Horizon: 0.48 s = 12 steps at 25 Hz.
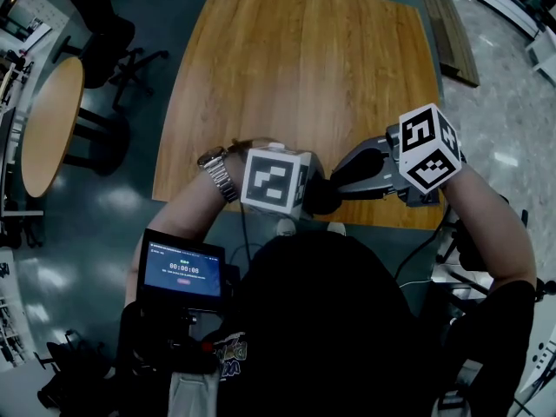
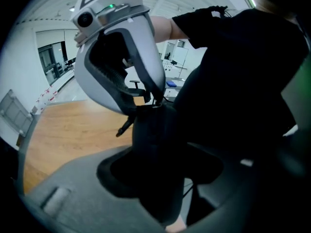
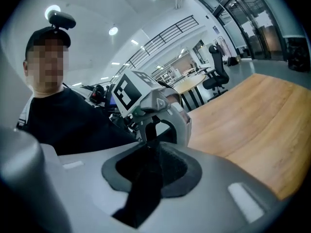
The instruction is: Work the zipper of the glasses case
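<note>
A black glasses case [image 1: 322, 198] hangs in the air between my two grippers, over the near edge of the wooden table [image 1: 304, 85]. My left gripper [image 2: 160, 166] holds the case [image 2: 154, 140] upright, its jaws wide around the body. From above, my right gripper [image 2: 156, 101] meets the top end of the case, where its jaws pinch the zipper pull. A small black tab [image 2: 125, 125] dangles at the case's left side. In the right gripper view, dark material [image 3: 145, 183] runs between my right gripper's [image 3: 148, 171] jaws toward the left gripper [image 3: 151, 130].
A round table [image 1: 48, 120] and a black office chair [image 1: 104, 42] stand on the floor at the left. A wooden slatted bench [image 1: 452, 33] lies at the far right. A small screen [image 1: 182, 272] hangs on the person's chest.
</note>
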{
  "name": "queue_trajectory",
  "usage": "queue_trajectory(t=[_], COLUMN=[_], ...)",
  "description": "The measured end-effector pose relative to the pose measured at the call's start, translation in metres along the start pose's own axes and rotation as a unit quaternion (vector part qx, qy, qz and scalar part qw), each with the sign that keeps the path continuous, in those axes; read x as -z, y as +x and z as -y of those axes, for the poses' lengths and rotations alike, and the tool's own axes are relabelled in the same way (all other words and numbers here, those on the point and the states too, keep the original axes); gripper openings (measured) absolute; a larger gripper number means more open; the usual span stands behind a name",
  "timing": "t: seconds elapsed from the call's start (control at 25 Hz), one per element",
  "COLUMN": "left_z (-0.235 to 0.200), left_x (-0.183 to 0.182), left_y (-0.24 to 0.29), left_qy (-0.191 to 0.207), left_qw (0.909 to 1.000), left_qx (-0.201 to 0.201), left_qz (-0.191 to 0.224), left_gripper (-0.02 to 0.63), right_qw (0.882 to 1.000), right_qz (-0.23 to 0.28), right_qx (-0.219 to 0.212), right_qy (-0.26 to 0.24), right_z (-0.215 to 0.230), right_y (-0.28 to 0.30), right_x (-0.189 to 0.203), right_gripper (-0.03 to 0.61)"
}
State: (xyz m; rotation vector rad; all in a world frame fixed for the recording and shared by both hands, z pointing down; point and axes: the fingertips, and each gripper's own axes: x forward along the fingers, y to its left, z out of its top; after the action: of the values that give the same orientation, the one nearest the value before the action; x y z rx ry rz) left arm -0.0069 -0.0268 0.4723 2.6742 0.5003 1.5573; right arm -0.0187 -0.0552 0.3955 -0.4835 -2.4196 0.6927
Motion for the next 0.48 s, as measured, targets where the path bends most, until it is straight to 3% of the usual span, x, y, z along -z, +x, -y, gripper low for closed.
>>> queue_trajectory(t=[0.08, 0.16, 0.28, 0.48], left_z=[-0.002, -0.004, -0.006, -0.013], left_x=[0.0, 0.001, 0.003, 0.0], left_y=[0.002, 0.004, 0.003, 0.001], left_qy=[0.0, 0.007, 0.022, 0.024], left_qw=[1.0, 0.9997, 0.9988, 0.9984], left_qx=[-0.006, -0.022, -0.043, -0.05], left_qz=[0.007, 0.008, -0.009, 0.009], left_gripper=[0.265, 0.267, 0.267, 0.266], right_qw=[1.0, 0.999, 1.0, 0.996], right_qz=[0.007, 0.018, 0.025, 0.069], right_qx=[0.013, 0.021, 0.015, -0.012], right_qy=[-0.013, -0.015, -0.011, 0.047], right_z=[0.002, 0.004, 0.0, 0.004], right_y=[-0.004, -0.008, -0.012, -0.017], right_x=[-0.001, -0.002, 0.0, -0.004], right_gripper=[0.077, 0.026, 0.02, 0.017])
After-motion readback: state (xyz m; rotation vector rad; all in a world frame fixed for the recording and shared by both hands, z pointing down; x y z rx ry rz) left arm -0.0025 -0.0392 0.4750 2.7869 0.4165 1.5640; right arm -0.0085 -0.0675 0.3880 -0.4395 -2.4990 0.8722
